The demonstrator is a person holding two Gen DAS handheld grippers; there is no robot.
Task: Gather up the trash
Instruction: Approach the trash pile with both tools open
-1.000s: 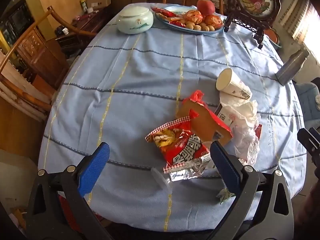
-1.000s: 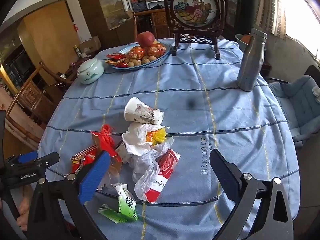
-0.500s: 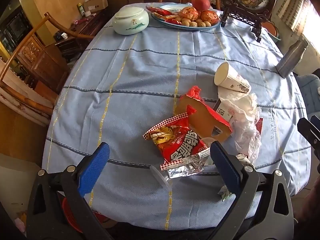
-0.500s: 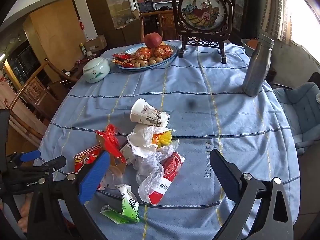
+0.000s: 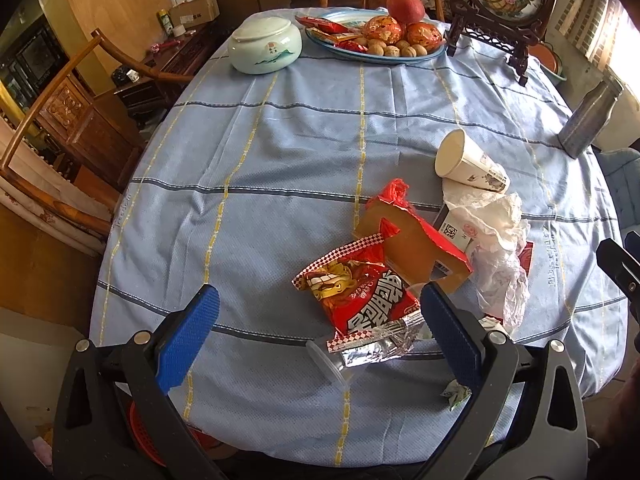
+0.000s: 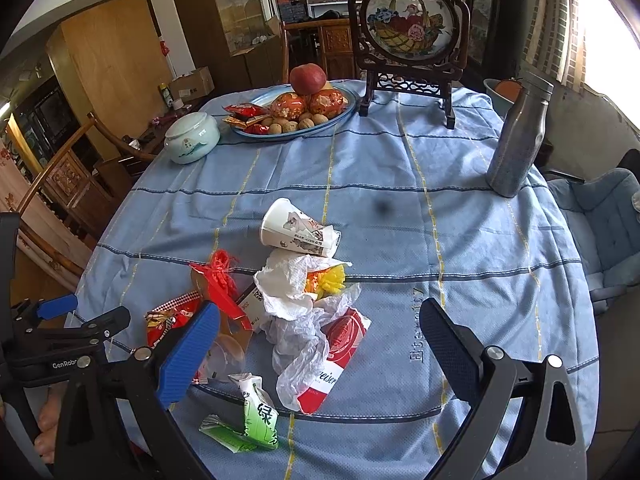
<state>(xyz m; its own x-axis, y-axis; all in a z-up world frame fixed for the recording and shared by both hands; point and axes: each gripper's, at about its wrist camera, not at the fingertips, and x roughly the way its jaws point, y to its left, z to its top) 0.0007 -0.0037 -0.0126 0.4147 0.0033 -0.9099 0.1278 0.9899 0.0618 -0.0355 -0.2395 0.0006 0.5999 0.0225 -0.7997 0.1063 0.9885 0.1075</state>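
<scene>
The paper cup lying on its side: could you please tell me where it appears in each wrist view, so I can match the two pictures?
Left wrist view: the paper cup lies right of centre, mouth facing left, just above the crumpled white plastic.
Right wrist view: the paper cup lies near the centre, mouth facing left, above the same white plastic.
Shared landmark: the metal bottle stands upright near the table's right edge in both.
</scene>
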